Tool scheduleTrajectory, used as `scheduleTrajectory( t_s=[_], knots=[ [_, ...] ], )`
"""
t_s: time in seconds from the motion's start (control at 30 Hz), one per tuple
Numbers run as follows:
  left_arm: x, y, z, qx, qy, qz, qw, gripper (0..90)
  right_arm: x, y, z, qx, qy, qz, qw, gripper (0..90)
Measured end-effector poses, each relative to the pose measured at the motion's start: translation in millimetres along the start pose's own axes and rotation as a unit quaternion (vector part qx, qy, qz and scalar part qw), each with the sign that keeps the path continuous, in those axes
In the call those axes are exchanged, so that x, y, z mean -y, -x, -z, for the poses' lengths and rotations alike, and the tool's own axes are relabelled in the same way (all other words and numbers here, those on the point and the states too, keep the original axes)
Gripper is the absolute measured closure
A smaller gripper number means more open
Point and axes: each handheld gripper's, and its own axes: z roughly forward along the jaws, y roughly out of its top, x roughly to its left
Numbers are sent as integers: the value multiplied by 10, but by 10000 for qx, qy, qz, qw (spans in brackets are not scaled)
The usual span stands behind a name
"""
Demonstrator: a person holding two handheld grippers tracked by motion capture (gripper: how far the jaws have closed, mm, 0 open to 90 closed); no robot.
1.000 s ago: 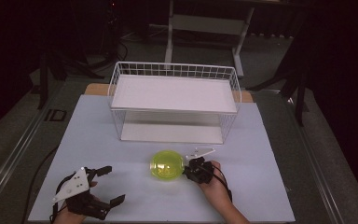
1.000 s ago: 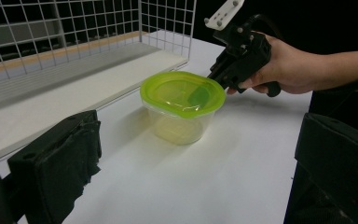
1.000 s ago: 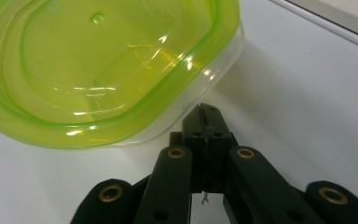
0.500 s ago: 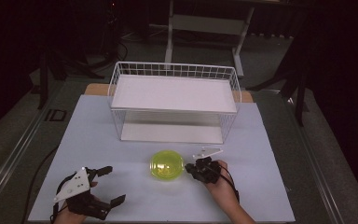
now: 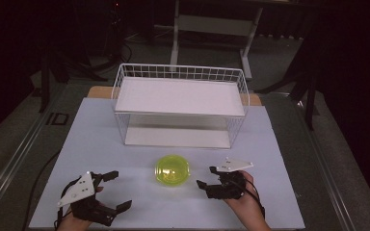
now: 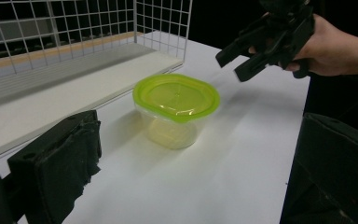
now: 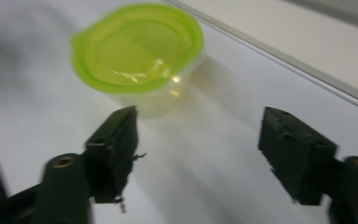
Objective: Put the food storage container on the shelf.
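- Wire basket [image 5: 180, 96] stands at the table's [image 5: 279, 159] far side; just in front of it sits the lidded container [image 5: 172, 170], round with no clear long axis.
- Left gripper [image 5: 110, 190] sits well apart, jaws wide, empty.
- Right gripper [image 5: 208, 177] is nearer, jaws spread, gripping nothing; the container lies to its left.

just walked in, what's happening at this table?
A person sits at a white table with a two-jaw gripper in each hand. A clear tub with a green lid stands closed in front of a white wire basket. The right gripper is open beside the tub, not touching it. The left gripper is open too, farther off, holding nothing.
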Motion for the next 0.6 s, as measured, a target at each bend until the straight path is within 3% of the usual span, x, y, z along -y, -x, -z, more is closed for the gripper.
scheduleTrajectory(
  t_s=[0.17,0.3,0.43,0.47,0.6],
  knots=[
    [-130,34,-44,7,-134,-100,9999,12,-82,-54,142,-168,301,65,9994,143],
    [-213,40,-91,-11,-270,-164,9995,13,-185,-90,184,-213,461,84,9987,150],
    [-292,4,-146,6,-500,165,9986,12,-301,-114,155,-158,620,254,9976,172],
    [-317,-10,-157,86,-492,290,9983,12,-326,-114,140,-166,660,274,9973,175],
    [-424,-66,-205,115,-342,421,9985,12,-405,-114,62,-169,687,378,9968,176]
  ],
)
